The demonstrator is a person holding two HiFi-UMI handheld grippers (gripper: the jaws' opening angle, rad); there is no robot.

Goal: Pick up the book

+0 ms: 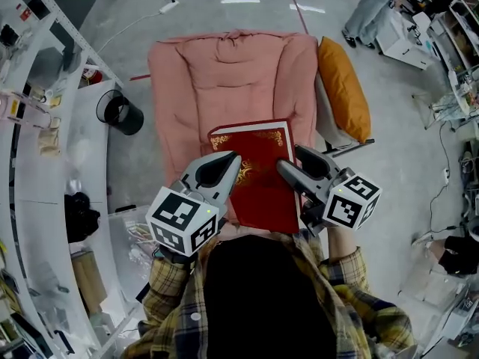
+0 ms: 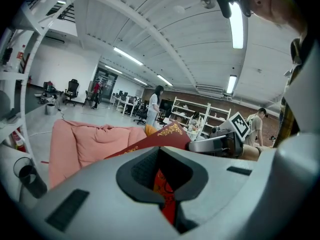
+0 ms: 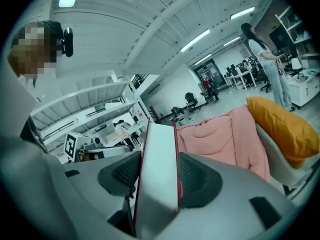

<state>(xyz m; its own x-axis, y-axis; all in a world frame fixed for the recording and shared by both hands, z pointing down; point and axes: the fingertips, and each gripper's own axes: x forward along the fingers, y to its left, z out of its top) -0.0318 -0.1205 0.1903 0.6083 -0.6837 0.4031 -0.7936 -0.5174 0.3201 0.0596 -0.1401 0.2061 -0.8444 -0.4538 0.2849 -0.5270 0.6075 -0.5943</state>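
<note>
A dark red book (image 1: 258,174) with gold ornament on its cover hangs flat above a pink cushioned seat (image 1: 224,73), held between both grippers. My left gripper (image 1: 228,172) is shut on the book's left edge; in the left gripper view its jaws (image 2: 162,184) clamp the red cover (image 2: 167,134). The right gripper (image 1: 288,172) is shut on the right edge. In the right gripper view its pads (image 3: 195,176) press both covers, with the white page block (image 3: 157,169) between them. The left gripper's marker cube (image 3: 75,144) shows beyond the book.
An orange pillow (image 1: 344,88) leans at the seat's right side. A black bin (image 1: 120,113) stands on the floor at the left, beside white shelving (image 1: 37,126). More racks and desks line the right. People stand further off in the room (image 2: 155,101).
</note>
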